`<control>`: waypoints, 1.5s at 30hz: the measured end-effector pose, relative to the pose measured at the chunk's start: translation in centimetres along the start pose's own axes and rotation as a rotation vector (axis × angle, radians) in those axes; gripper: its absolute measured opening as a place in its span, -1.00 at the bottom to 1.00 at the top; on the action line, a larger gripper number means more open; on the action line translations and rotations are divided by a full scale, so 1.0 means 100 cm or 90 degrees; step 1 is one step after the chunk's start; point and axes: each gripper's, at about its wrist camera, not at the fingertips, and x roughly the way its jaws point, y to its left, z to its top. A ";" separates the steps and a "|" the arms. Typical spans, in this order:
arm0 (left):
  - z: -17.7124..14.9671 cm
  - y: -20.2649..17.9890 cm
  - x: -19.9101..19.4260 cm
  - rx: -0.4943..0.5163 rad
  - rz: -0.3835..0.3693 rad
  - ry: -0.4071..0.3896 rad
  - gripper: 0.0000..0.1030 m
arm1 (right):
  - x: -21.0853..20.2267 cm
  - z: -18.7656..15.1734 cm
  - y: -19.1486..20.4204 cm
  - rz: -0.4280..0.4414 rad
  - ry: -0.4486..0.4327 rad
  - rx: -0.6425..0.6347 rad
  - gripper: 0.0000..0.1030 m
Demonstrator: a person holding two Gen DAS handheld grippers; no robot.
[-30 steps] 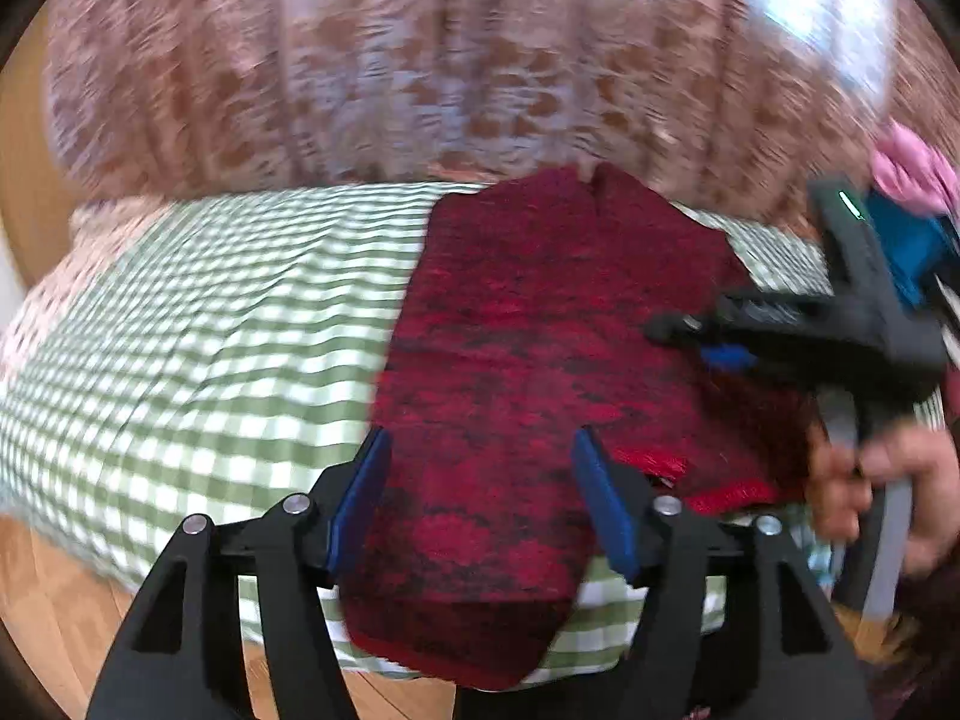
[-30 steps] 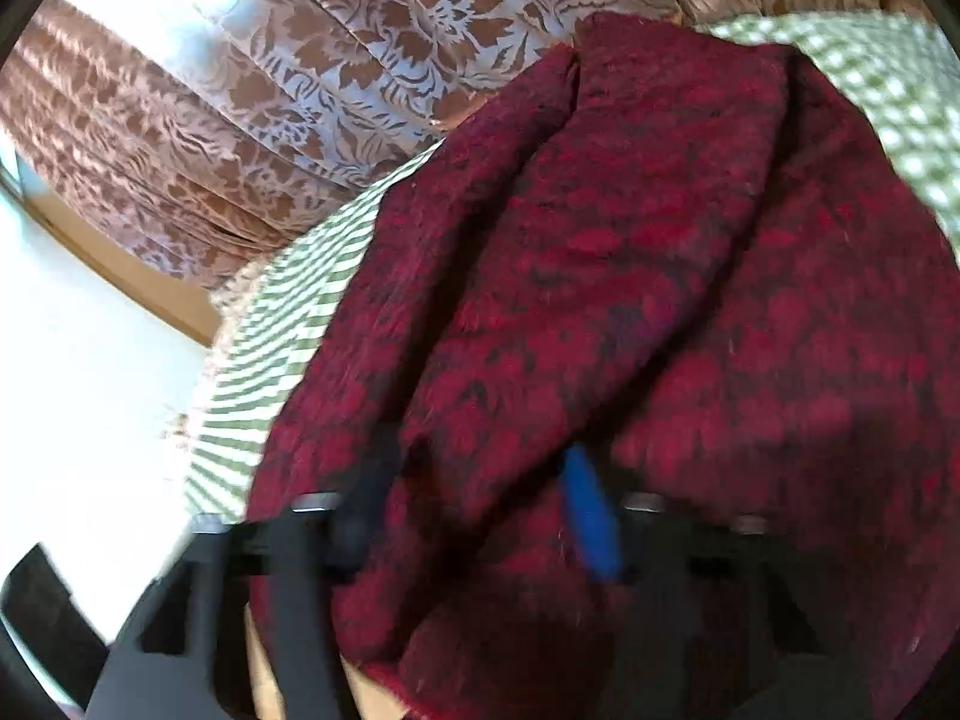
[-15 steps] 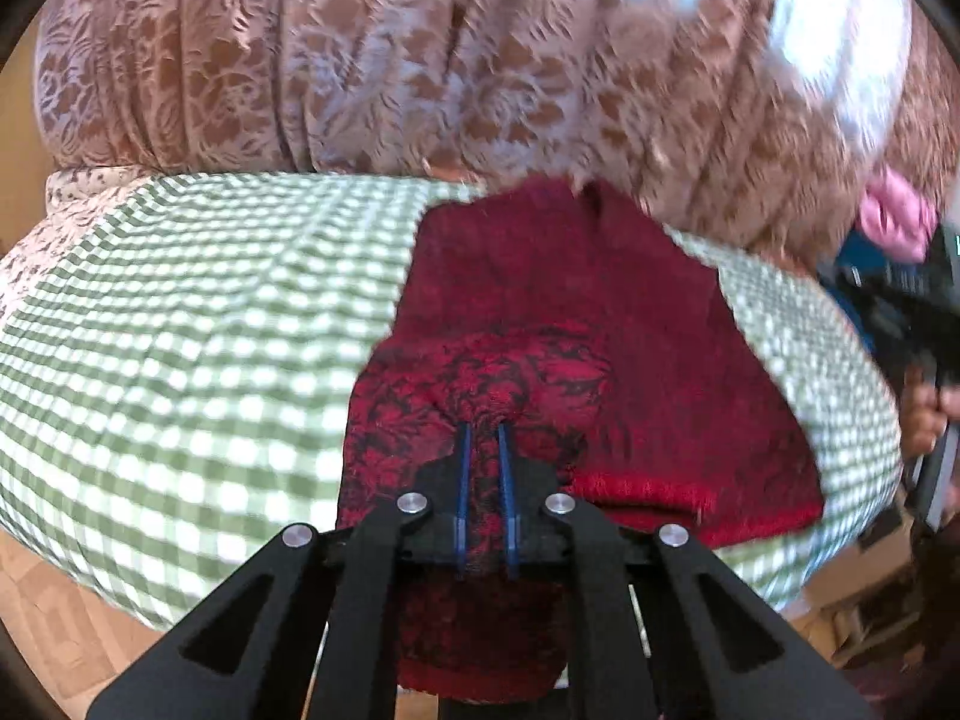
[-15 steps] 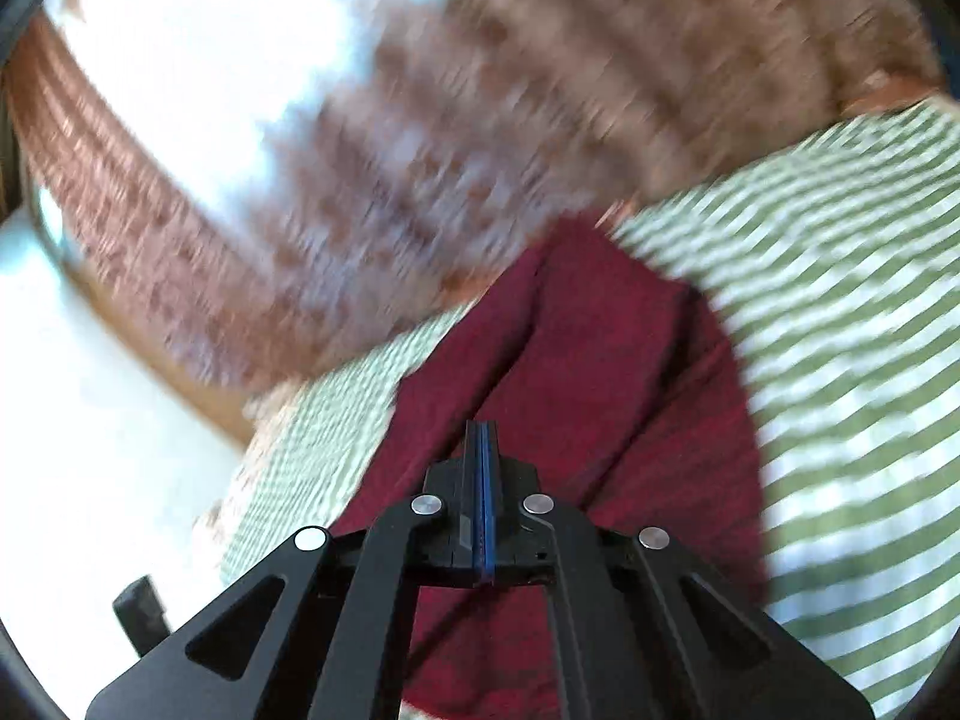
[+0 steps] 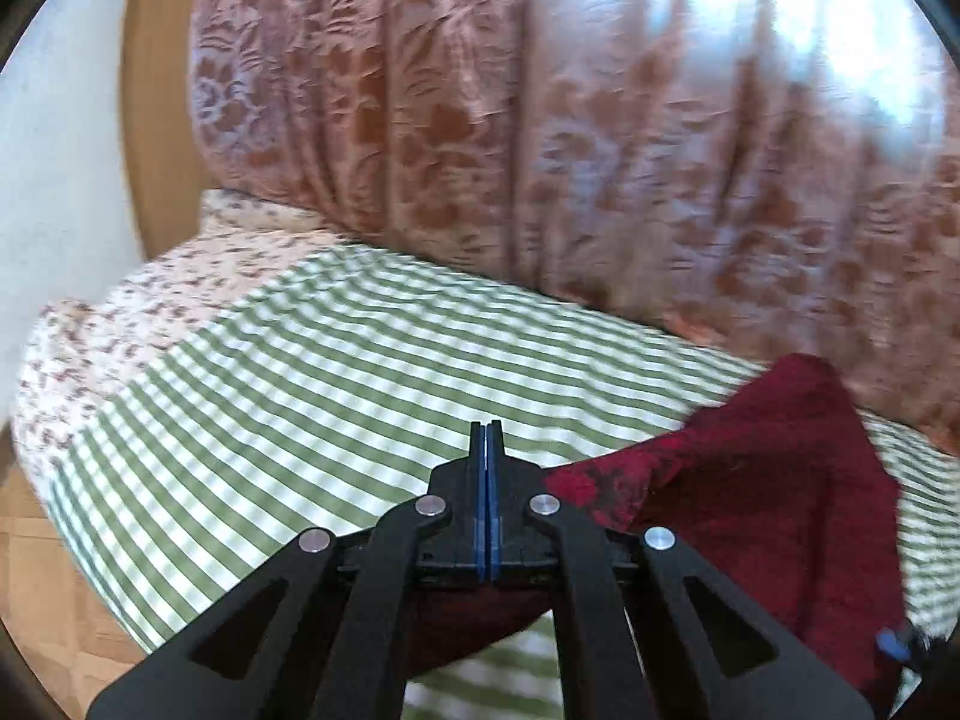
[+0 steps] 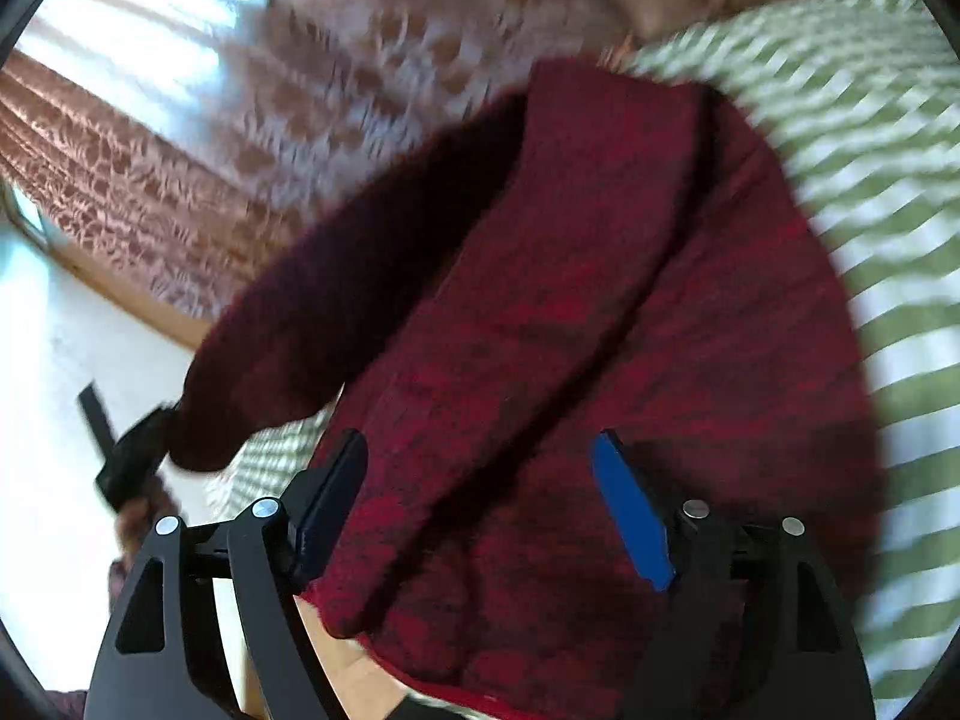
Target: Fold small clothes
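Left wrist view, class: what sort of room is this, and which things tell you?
Probably a bedroom: a bed with a green checked cover and floral sheet, a patterned curtain behind it, and a red garment laid out for folding.

A dark red patterned knit garment [image 6: 600, 312] sprawls on the green-and-white checked bedspread [image 5: 312, 372], one long part [image 6: 336, 300] (possibly a sleeve) lifted clear of the bedspread and hanging in a dark fold, its remainder lying flat on the bedspread.
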 end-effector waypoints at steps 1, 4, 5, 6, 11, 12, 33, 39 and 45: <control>0.002 0.002 0.011 -0.003 0.019 0.010 -1.00 | 0.008 0.000 0.004 0.008 0.010 -0.003 0.35; -0.001 0.003 0.025 -0.002 0.072 0.013 -0.90 | 0.032 0.002 0.024 -0.004 0.020 -0.045 -0.27; -0.001 0.004 0.027 -0.011 0.082 0.016 -0.58 | 0.033 0.005 0.030 -0.016 0.011 -0.065 -0.47; -0.003 0.007 0.027 -0.030 0.086 0.016 -0.41 | 0.030 0.010 0.035 -0.017 -0.002 -0.078 -0.71; -0.024 0.000 0.004 0.003 0.026 0.003 -0.29 | -0.032 0.043 0.031 -0.025 -0.117 -0.078 -0.80; -0.033 -0.008 -0.005 0.022 -0.011 -0.002 -0.28 | -0.047 0.050 0.027 -0.034 -0.144 -0.075 -0.80; -0.161 -0.066 -0.014 0.019 -0.319 0.232 0.10 | -0.233 0.031 -0.176 -0.210 -0.322 0.200 0.92; -0.167 -0.065 -0.009 0.002 -0.339 0.253 -0.39 | -0.134 -0.031 -0.118 -0.118 -0.091 0.075 0.51; -0.160 -0.061 -0.020 0.005 -0.348 0.240 -0.68 | -0.068 -0.060 -0.068 -0.159 0.039 -0.045 -0.52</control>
